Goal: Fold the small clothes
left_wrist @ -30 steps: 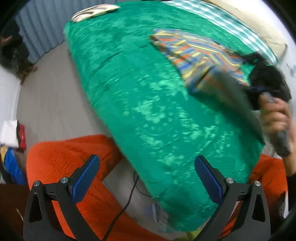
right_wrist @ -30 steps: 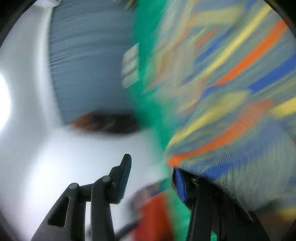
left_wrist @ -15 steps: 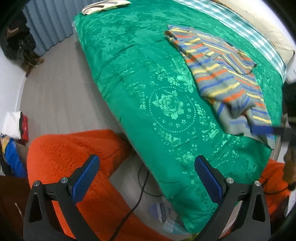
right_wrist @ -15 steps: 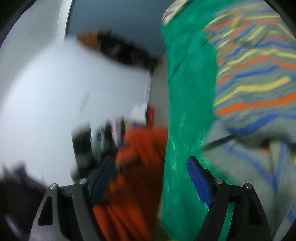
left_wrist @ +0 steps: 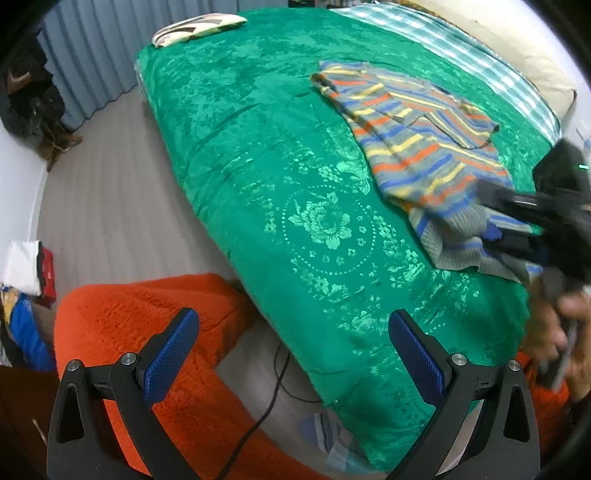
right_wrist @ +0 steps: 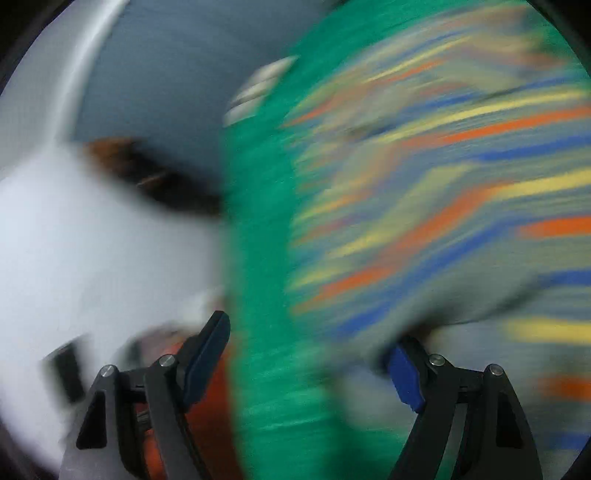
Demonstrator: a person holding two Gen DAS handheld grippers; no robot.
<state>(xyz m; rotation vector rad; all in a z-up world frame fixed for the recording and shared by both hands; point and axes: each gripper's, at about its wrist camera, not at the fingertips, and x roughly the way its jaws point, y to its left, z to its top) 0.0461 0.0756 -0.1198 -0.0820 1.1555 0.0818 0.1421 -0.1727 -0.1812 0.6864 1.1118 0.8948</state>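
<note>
A small striped garment (left_wrist: 417, 147), grey with orange, blue and yellow bands, lies spread on the green bedspread (left_wrist: 258, 184). Its grey hem points toward the near right edge. My right gripper (left_wrist: 491, 214) hovers blurred over that hem, with a hand (left_wrist: 554, 332) behind it. In the blurred right wrist view the right gripper (right_wrist: 306, 354) is open, and the striped garment (right_wrist: 443, 184) lies just beyond its right finger, not pinched. My left gripper (left_wrist: 291, 354) stands open and holds nothing, above the bed's near edge.
A folded cream patterned cloth (left_wrist: 195, 29) rests on the bed's far corner. Orange fuzzy fabric (left_wrist: 129, 325) sits below the left gripper, and a black cable (left_wrist: 273, 387) runs across the grey floor. Clothes (left_wrist: 26, 266) are piled at far left. A checked sheet (left_wrist: 480, 55) borders the far side.
The right gripper opened and let go of the striped garment, which dropped flat onto the bed. The gripper drew back to the right, then came over the hem again. The left gripper stayed put.
</note>
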